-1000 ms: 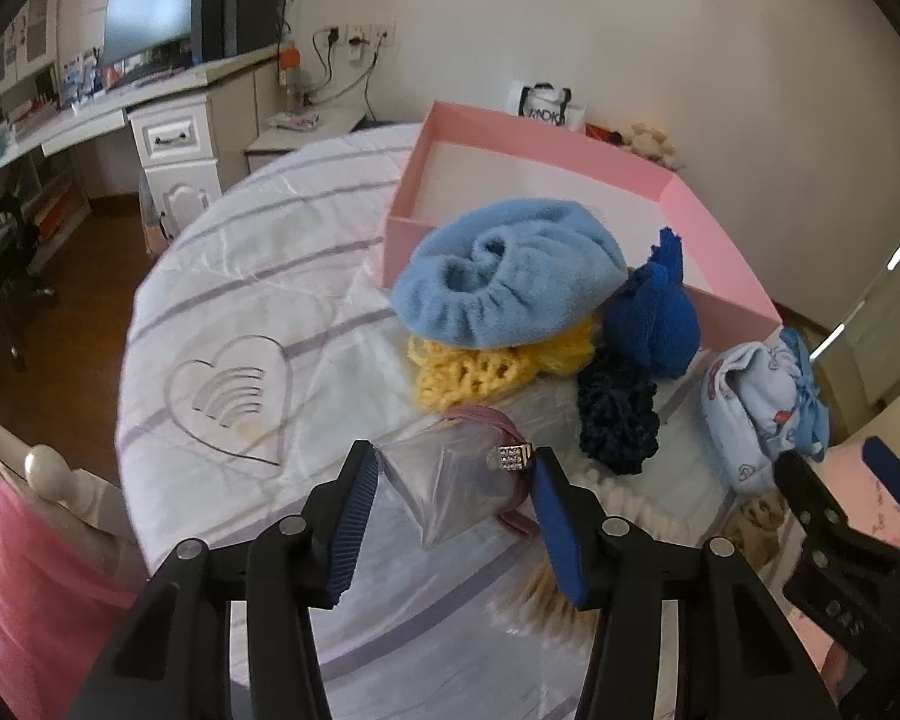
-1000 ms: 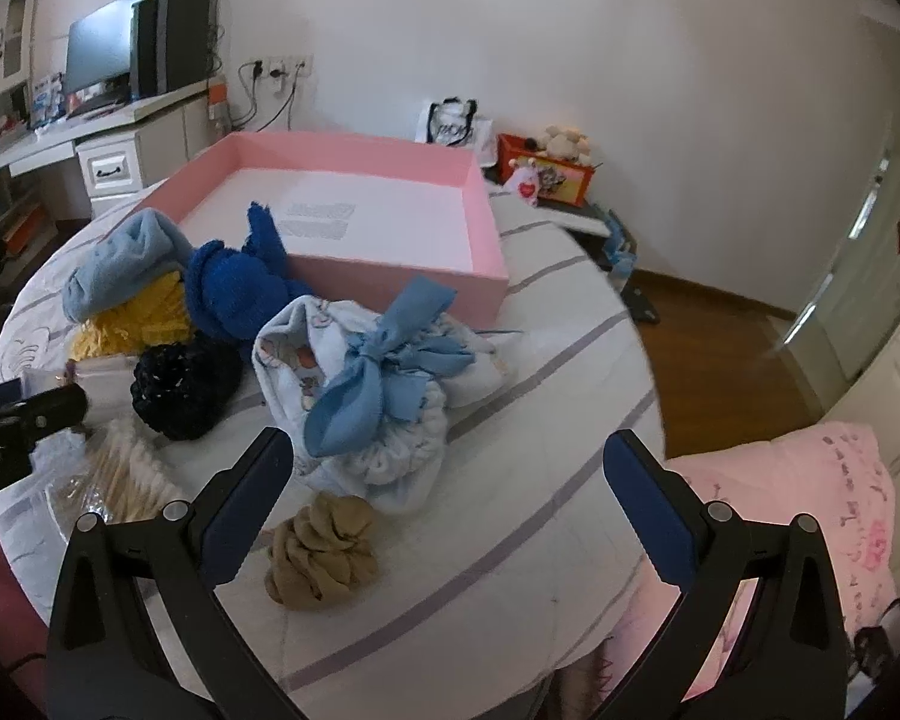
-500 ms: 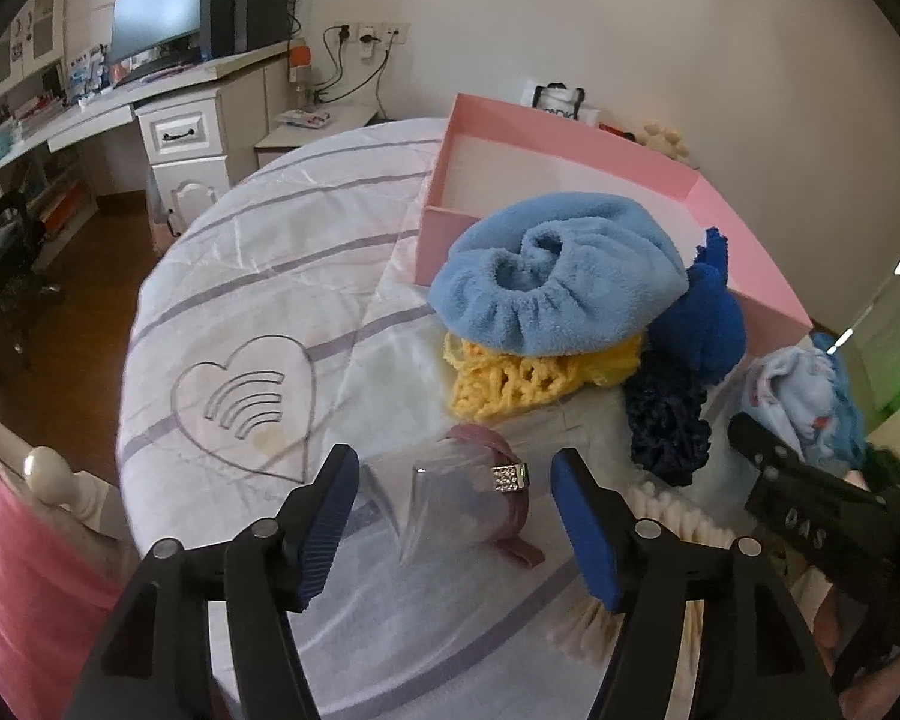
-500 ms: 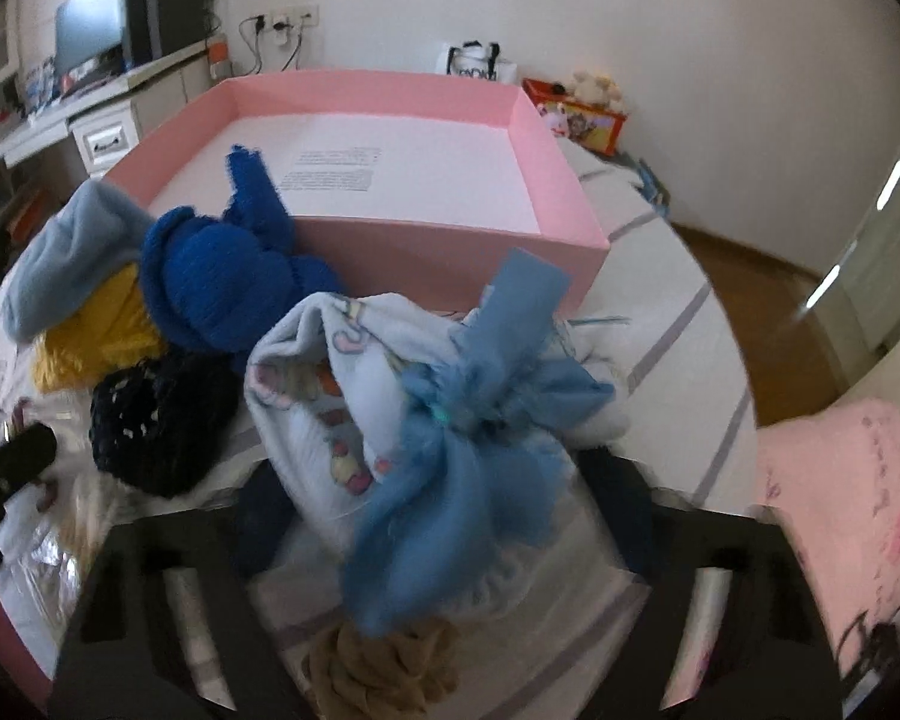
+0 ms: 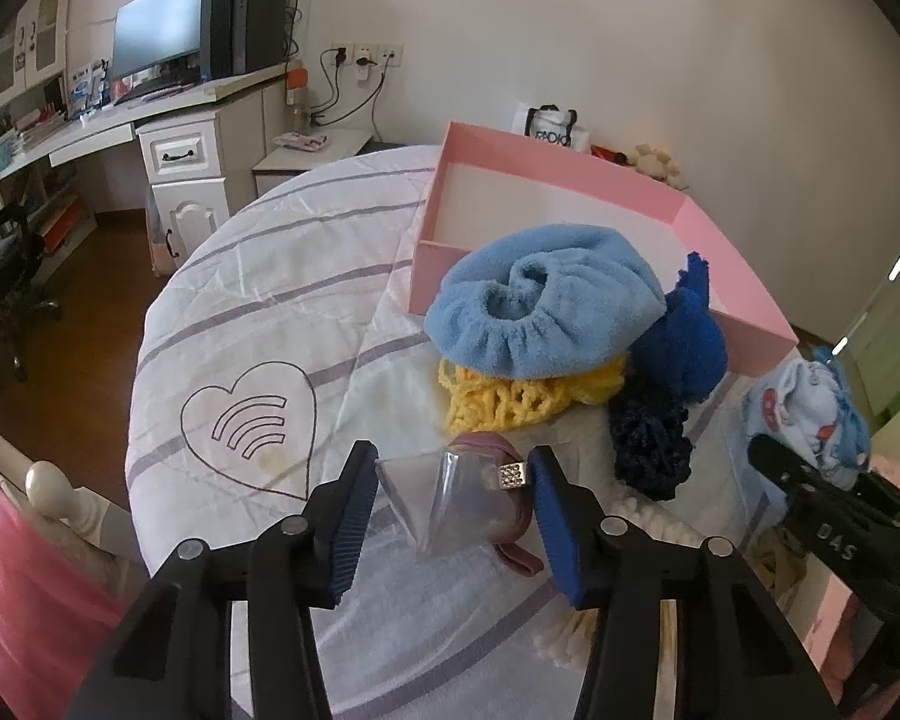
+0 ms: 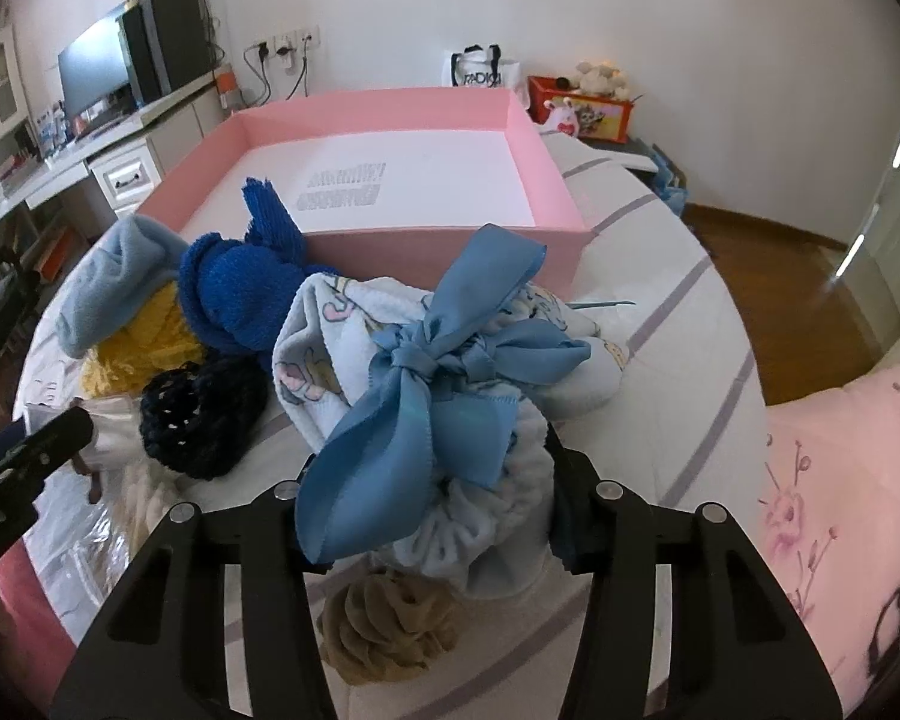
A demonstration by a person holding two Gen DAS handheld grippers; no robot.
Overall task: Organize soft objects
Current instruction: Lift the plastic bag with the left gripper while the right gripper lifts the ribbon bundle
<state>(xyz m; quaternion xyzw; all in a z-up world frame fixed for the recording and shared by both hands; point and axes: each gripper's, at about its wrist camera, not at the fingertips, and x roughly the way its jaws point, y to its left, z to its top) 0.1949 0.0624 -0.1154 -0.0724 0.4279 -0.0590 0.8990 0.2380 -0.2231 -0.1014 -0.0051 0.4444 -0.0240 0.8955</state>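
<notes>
Clamped between the closing pads of the left gripper (image 5: 453, 495): a clear plastic pouch (image 5: 450, 501) with a mauve scrunchie (image 5: 498, 450) and a small rhinestone clasp inside, lying on the white striped quilt (image 5: 258, 300). Both blue pads touching the pouch's sides, jaws just drawn in on it.

Pinched by the right gripper (image 6: 435, 498), jaws just narrowed from wide: a pale printed bonnet (image 6: 330, 354) with a big blue satin bow (image 6: 426, 396), gathered cuff squeezed between the pads, the bow spilling over and hiding the left pad.

Crowded close around: light blue fleece cap (image 5: 546, 300) atop a yellow crocheted piece (image 5: 510, 402), royal blue towelling bundle (image 5: 678, 342) leaning on the near wall of the pink box (image 5: 570, 174), navy scrunchie (image 5: 648, 444) just below it. Pink box open, nothing soft inside, only a printed white floor.

Seen from the right wrist only: tan scrunchie (image 6: 384, 624) directly under the gripper, and a red toy box (image 6: 582, 111) by the wall. Seen from the left wrist only: the pouch's contents, a stitched heart motif (image 5: 249, 426) on the quilt, a bedpost knob (image 5: 48, 480), a white fringed item (image 5: 570, 642) partly behind the right finger. Desk with monitor (image 5: 156, 42) at far left in both.
</notes>
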